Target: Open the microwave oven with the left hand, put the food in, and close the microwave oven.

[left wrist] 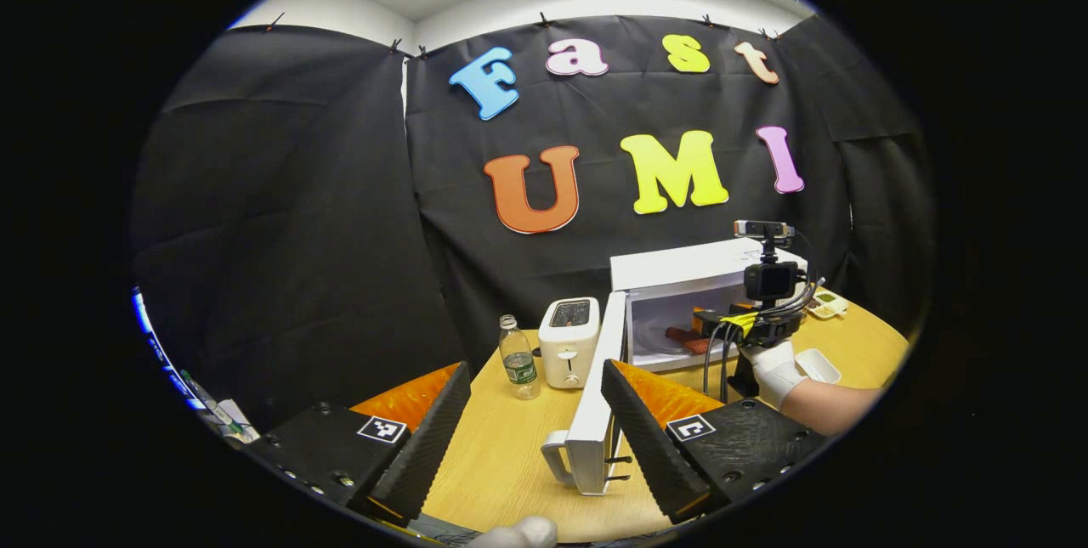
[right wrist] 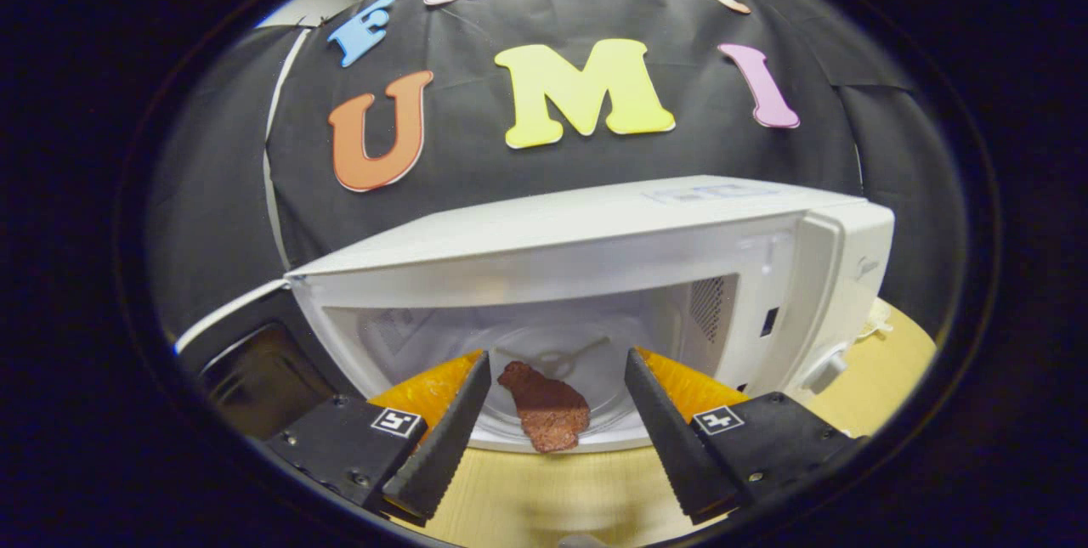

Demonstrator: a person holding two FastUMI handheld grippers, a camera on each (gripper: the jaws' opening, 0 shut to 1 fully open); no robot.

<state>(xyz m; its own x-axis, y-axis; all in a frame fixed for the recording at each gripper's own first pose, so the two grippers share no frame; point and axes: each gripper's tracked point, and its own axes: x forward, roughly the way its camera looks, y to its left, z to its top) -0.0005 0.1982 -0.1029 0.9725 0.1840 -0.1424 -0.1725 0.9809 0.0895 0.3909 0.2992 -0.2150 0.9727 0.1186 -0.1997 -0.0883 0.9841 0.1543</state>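
Note:
The white microwave (left wrist: 688, 269) stands at the back right of the table, its door (left wrist: 595, 395) swung wide open toward me. My left gripper (left wrist: 535, 370) is open; the door's edge and handle (left wrist: 557, 456) lie between its fingers, close to the right finger, and nothing is gripped. A gloved hand holds my right gripper (left wrist: 712, 329) at the cavity mouth. In the right gripper view that gripper (right wrist: 558, 357) is open in front of the microwave (right wrist: 595, 259). A reddish-brown piece of food (right wrist: 544, 408) lies on the turntable between its fingers, apart from both.
A white toaster (left wrist: 569, 342) and a clear water bottle (left wrist: 518, 357) stand left of the open door. Small white dishes (left wrist: 820, 365) sit on the wooden table (left wrist: 493, 463) right of the microwave. The dark door window (right wrist: 255, 370) shows at the left of the cavity.

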